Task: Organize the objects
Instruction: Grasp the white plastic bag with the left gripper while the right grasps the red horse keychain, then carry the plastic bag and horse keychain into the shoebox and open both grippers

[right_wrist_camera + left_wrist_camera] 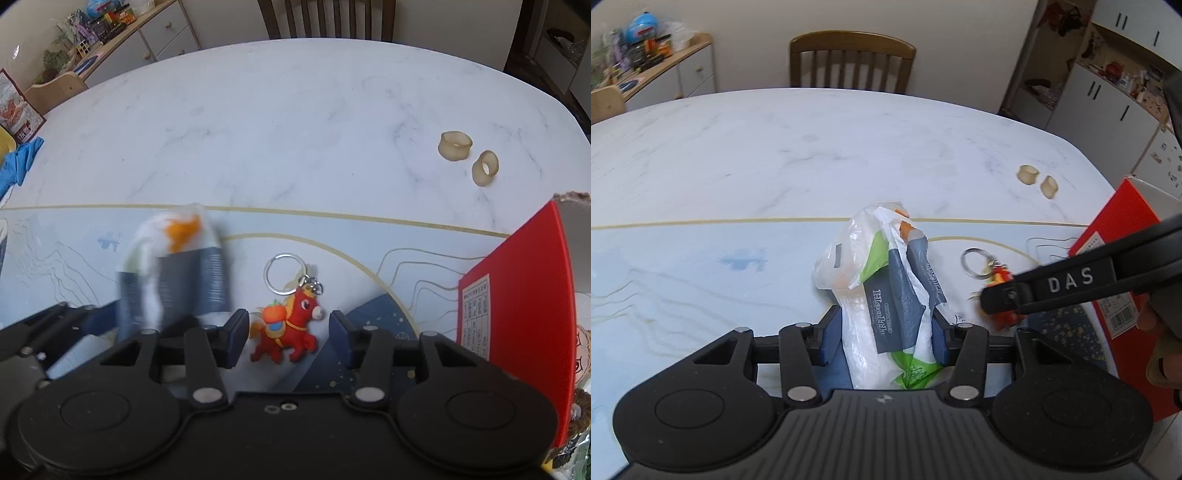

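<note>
Your left gripper [886, 332] is clamped on the crumpled plastic bag [882, 280], pads pressing both sides, over the tabletop [775, 155]. Your right gripper [284, 332] straddles the red horse keychain [284, 328] lying flat on the mat, jaws apart and not touching it. The red box [524, 306] stands just beside.

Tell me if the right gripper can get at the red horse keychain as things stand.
Probably yes: the right gripper is open with the red horse keychain lying between its fingers, and nothing covers it.
</note>
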